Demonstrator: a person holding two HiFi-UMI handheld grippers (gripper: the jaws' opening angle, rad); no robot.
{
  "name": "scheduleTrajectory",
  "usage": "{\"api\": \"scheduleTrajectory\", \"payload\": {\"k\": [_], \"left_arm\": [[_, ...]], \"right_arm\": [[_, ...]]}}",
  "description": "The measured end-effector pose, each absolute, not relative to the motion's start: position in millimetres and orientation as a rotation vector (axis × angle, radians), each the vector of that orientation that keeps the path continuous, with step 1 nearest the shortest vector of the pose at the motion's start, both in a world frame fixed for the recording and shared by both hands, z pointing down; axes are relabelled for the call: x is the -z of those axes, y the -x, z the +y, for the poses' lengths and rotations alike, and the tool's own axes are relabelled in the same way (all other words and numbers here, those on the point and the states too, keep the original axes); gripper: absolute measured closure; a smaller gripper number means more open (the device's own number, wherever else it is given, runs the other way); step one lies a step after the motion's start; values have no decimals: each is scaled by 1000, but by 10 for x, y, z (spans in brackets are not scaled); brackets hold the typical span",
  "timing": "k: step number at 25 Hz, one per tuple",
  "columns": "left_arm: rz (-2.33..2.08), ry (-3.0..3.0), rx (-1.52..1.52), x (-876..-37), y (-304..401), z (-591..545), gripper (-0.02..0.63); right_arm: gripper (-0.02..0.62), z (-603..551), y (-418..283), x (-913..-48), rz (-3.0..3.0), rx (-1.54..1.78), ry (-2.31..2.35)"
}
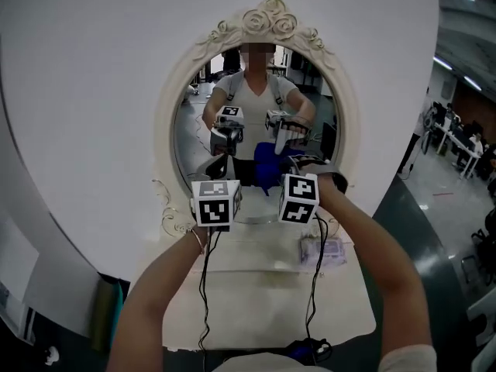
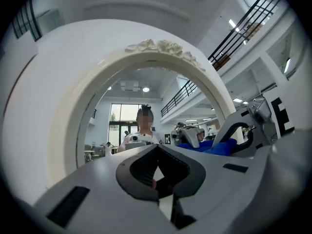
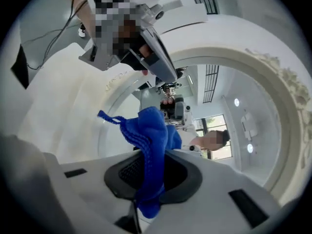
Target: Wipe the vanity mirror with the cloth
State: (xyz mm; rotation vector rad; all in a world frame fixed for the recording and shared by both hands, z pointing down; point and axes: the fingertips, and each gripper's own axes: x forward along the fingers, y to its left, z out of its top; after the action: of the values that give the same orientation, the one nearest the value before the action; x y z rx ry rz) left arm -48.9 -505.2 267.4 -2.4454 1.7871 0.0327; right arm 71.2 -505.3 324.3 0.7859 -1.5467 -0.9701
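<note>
Right gripper (image 3: 148, 179) pinches the blue cloth (image 3: 152, 130) close before the rose-topped vanity mirror (image 1: 267, 22), left gripper (image 2: 156, 172) alongside with jaws pressed together, while the table packet's (image 1: 324, 250) print is unreadable.

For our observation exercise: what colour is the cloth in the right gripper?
The cloth is bright blue, clearest in the right gripper view.

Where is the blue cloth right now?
In the right gripper view, the blue cloth is clamped in the right hand-held gripper, close before the vanity mirror.
</note>
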Motion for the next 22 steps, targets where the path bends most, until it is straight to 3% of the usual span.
{"api": "scheduleTrajectory", "payload": {"k": [11, 22], "left_arm": [[1558, 2302, -206, -762, -86, -4777, 601], [1603, 2296, -205, -603, -187, -4899, 601]], "right_arm": [[532, -4898, -1032, -940, -1342, 1281, -1130], [532, -5073, -1159, -735, -1171, 1324, -1157]]}}
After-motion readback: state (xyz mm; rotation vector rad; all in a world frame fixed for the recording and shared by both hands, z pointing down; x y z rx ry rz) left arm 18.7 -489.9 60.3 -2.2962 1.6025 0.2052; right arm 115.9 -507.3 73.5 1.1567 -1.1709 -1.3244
